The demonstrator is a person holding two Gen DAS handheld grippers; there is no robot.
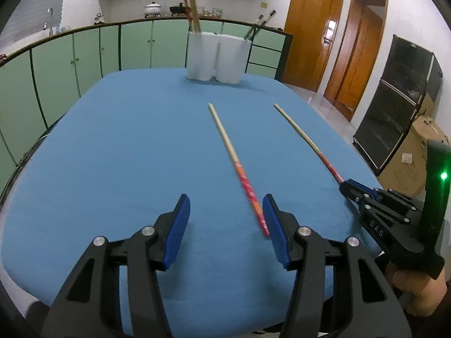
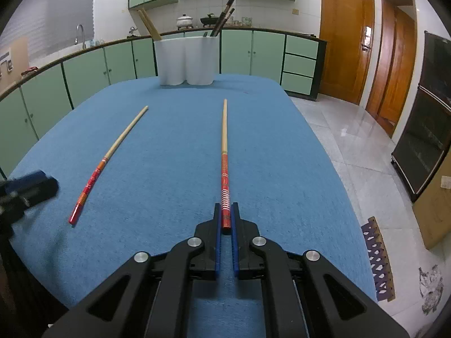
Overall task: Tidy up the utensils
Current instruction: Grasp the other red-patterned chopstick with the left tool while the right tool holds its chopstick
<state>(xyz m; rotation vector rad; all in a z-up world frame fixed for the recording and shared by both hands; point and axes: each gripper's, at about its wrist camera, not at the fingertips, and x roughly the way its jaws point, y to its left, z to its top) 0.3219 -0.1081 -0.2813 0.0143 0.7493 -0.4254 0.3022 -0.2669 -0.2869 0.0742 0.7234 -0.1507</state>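
Observation:
Two long wooden chopsticks with red patterned handles lie on the blue table. My left gripper (image 1: 226,219) is open, its blue pads on either side of the red end of the left chopstick (image 1: 231,155), which also shows in the right wrist view (image 2: 110,155). My right gripper (image 2: 225,217) is shut on the red end of the right chopstick (image 2: 224,152); both show in the left wrist view, the gripper (image 1: 348,186) and the chopstick (image 1: 304,138). A white two-part utensil holder (image 1: 218,56) (image 2: 187,59) stands at the table's far edge, holding several chopsticks.
The blue table (image 1: 126,146) (image 2: 174,129) has rounded edges. Green kitchen cabinets (image 1: 84,53) run behind it. Wooden doors (image 2: 346,42), a black cabinet (image 2: 428,118) and a cardboard box (image 1: 414,157) stand to the right over a tiled floor (image 2: 352,140).

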